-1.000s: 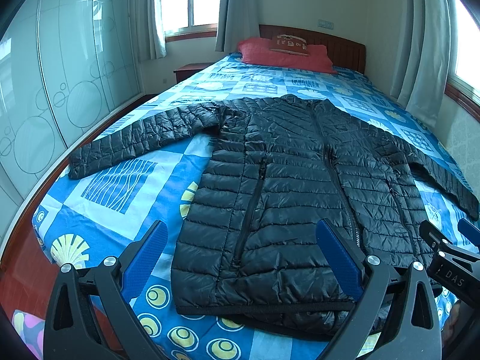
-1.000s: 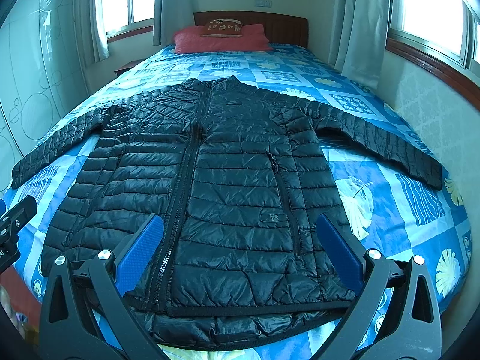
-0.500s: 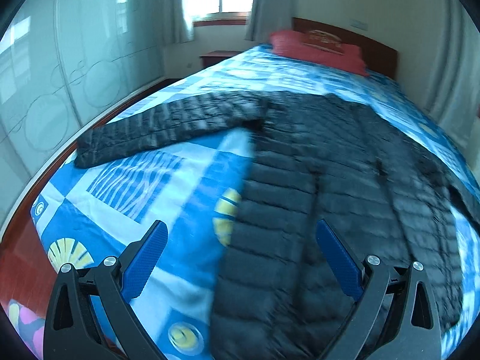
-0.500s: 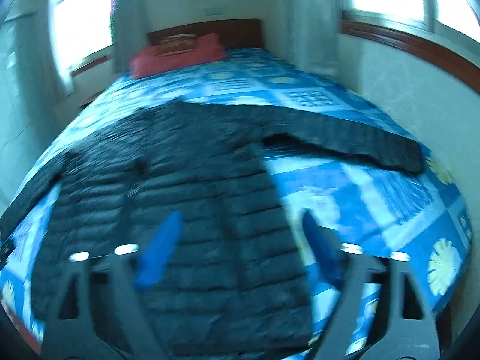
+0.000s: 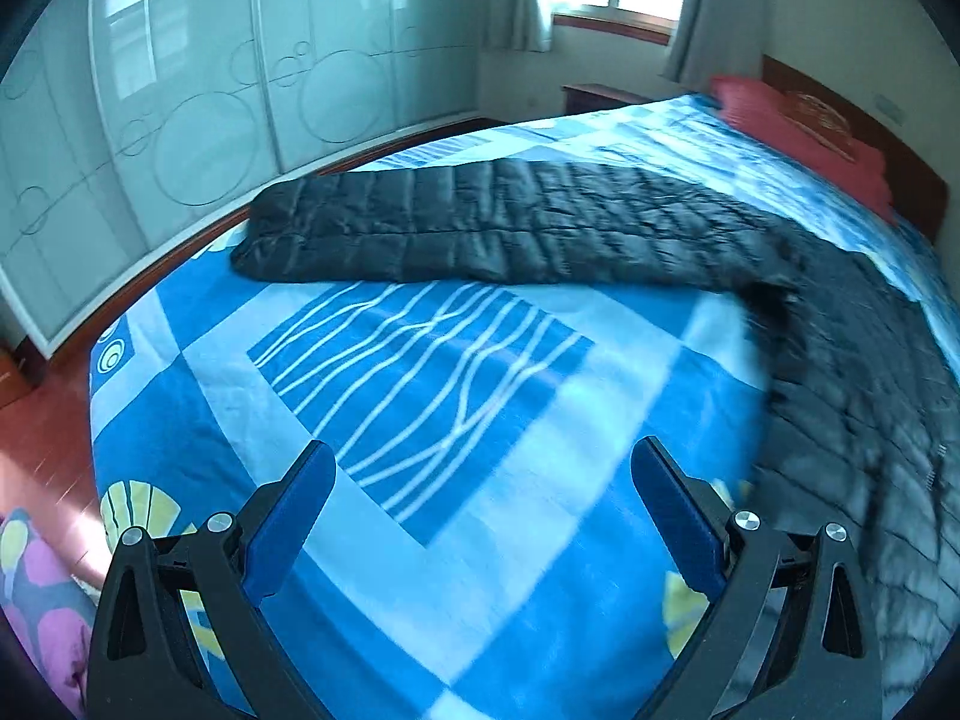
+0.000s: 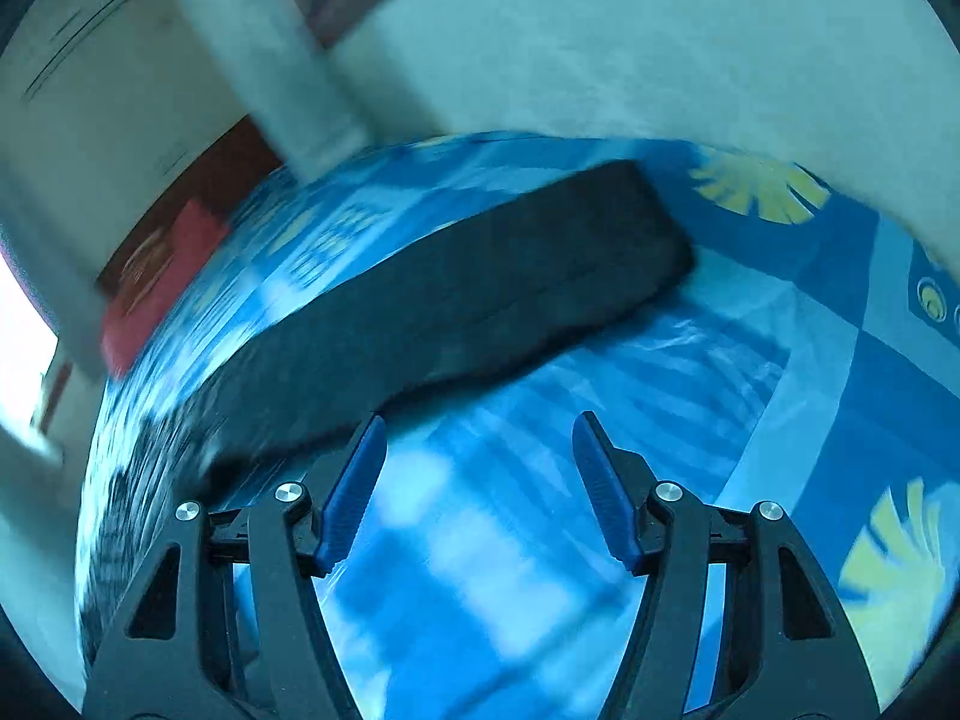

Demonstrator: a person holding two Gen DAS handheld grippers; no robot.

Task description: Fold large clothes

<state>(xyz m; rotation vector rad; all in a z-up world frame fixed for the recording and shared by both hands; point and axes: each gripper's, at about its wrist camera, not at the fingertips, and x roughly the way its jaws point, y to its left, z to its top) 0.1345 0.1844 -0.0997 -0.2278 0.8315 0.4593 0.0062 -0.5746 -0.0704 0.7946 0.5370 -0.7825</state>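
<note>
A black quilted puffer jacket (image 5: 840,360) lies spread flat on the blue patterned bed (image 5: 480,420). Its left sleeve (image 5: 456,222) stretches out toward the bed's left edge, beyond my left gripper (image 5: 480,468), which stands wide open over bare bedspread with nothing between its blue pads. In the blurred right wrist view the other sleeve (image 6: 510,276) runs diagonally, its cuff up and to the right. My right gripper (image 6: 480,462) hovers just below that sleeve over the bedspread (image 6: 660,390); its jaws are closing, partly open, with nothing between them.
Frosted sliding wardrobe doors (image 5: 180,90) line the left wall beside a strip of red floor (image 5: 42,420). A red pillow (image 5: 798,120) and wooden headboard (image 5: 900,162) sit at the bed's far end. A wall (image 6: 600,48) runs close along the bed's right side.
Both grippers swung outward from the jacket's hem: the left toward the left sleeve, the right toward the right sleeve while rolling. The right gripper's jaws have narrowed. The jacket has not moved.
</note>
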